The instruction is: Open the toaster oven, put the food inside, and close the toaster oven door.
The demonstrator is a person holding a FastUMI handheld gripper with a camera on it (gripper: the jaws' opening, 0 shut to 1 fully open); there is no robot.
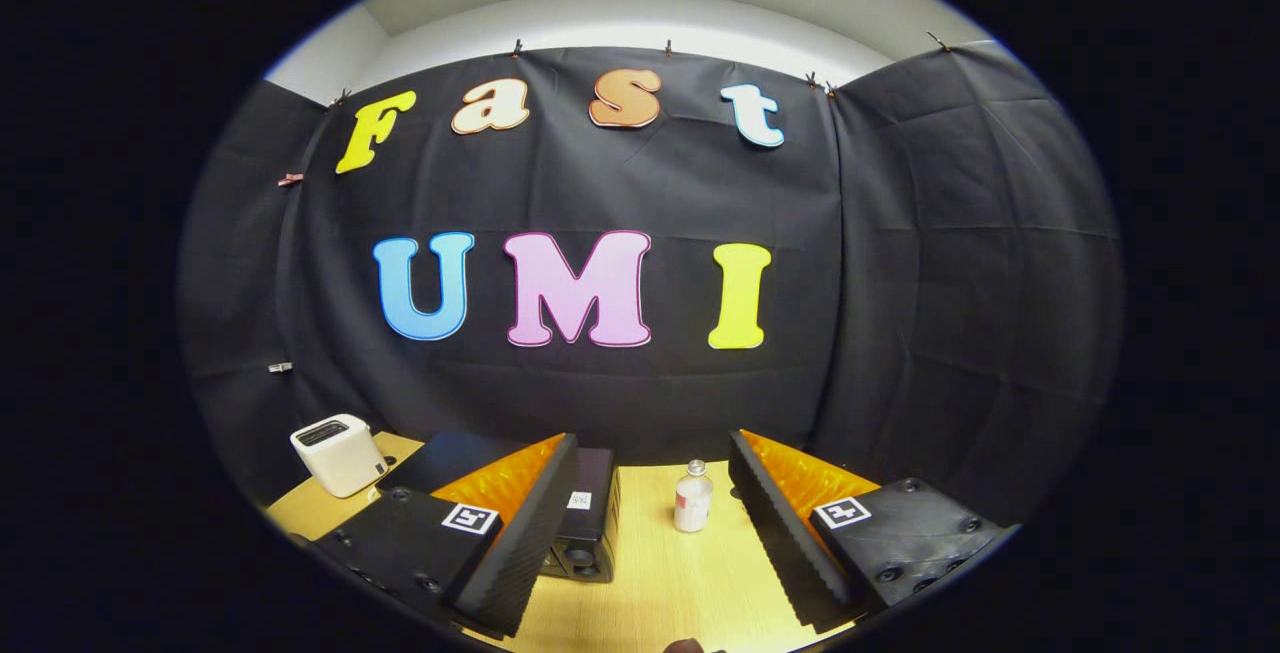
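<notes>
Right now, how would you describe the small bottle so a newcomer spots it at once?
Start at the light wooden table in front of the black cloth wall. The gripper hangs open above it, and the small bottle stands upright just ahead, in the gap between its fingers. Unlike the black toaster oven and white box nearby, it is clear, capped, with a pale label.

Black toaster oven (pixel 590 518) on the wooden tabletop, partly hidden behind the left finger, small white tag on its facing side, round knobs low at its near corner. Door state impossible to tell. Food not identifiable.
</notes>
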